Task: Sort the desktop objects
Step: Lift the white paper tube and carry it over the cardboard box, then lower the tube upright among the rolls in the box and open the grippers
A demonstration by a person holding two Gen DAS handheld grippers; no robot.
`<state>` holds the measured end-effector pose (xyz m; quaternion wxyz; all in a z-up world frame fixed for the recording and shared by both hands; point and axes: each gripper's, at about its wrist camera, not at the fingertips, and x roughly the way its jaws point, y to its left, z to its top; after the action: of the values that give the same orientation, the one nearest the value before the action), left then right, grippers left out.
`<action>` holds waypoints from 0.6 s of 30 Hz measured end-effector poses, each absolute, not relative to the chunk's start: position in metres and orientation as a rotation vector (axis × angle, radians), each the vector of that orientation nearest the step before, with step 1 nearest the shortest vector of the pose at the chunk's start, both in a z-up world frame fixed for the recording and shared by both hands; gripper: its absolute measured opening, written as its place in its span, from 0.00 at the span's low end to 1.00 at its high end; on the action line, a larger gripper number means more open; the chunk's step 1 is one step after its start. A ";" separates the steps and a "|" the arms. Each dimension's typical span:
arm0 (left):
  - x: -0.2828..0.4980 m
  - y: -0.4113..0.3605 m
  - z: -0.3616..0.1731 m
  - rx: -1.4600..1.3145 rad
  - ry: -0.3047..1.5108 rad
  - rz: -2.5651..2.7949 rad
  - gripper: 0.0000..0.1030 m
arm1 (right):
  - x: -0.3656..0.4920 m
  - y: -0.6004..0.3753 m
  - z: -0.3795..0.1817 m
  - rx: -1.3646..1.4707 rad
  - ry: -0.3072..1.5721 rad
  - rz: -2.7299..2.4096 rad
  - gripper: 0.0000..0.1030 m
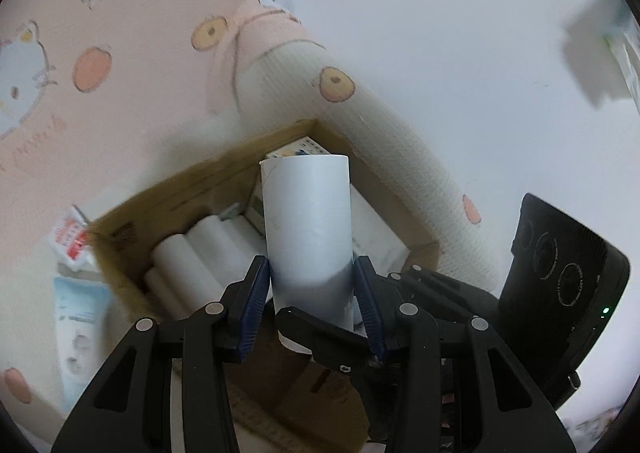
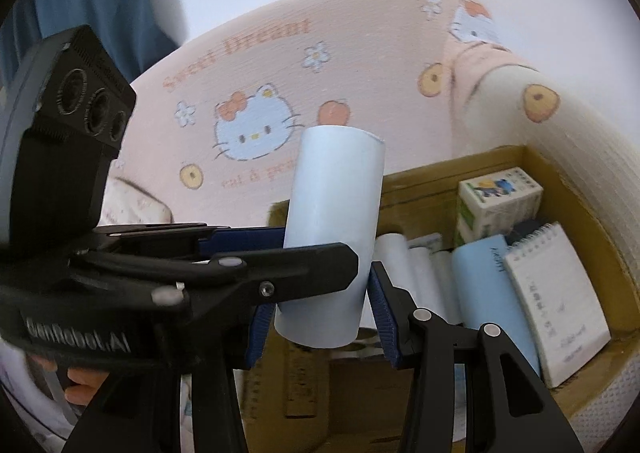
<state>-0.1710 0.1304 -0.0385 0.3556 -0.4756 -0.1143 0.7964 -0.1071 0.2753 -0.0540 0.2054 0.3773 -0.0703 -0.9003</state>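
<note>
Tube: we see the pale blue tube (image 1: 306, 221) upright over the cardboard box (image 1: 168, 193)
Left gripper (image 1: 312, 285): clamped on it
Right gripper (image 2: 320, 313): clamped too — both pads pressing

We had the left wrist camera riding behind the left tongs (image 1: 312, 293), angled down close over the box (image 1: 132, 213) against the pink blanket (image 1: 132, 33). Our right wrist camera sat behind the right tongs (image 2: 320, 317), also tilted down, close to the same box (image 2: 440, 173). Both views shared the white tube (image 1: 306, 221) (image 2: 332, 237), box and blanket, and each caught the other's tongs crossing the tube.
</note>
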 end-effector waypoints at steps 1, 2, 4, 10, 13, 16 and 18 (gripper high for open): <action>-0.175 0.134 -0.041 -1.246 -0.305 2.043 0.46 | -0.109 0.280 -0.055 1.055 -0.205 -2.507 0.41; -0.178 0.137 -0.043 -1.262 -0.313 2.032 0.46 | -0.112 0.285 -0.056 1.065 -0.218 -2.501 0.42; -0.186 0.144 -0.048 -1.296 -0.331 2.003 0.46 | -0.117 0.296 -0.060 1.097 -0.255 -2.479 0.42; -0.207 0.160 -0.064 -1.395 -0.401 1.920 0.46 | -0.134 0.317 -0.070 1.184 -0.264 -2.447 0.42; -0.213 0.165 -0.069 -1.430 -0.424 1.911 0.46 | -0.139 0.325 -0.073 1.199 -0.287 -2.442 0.42; -0.222 0.166 -0.078 -1.491 -0.428 1.961 0.46 | -0.146 0.332 -0.078 1.231 -0.313 -2.421 0.41; -0.229 0.162 -0.087 -1.541 -0.452 1.969 0.46 | -0.147 0.332 -0.082 1.255 -0.288 -2.409 0.42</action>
<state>-0.2290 0.1620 -0.0873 0.2959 -0.5793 -0.1699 0.7403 -0.1467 0.3316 -0.0820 0.2036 0.4497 -0.1032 -0.8635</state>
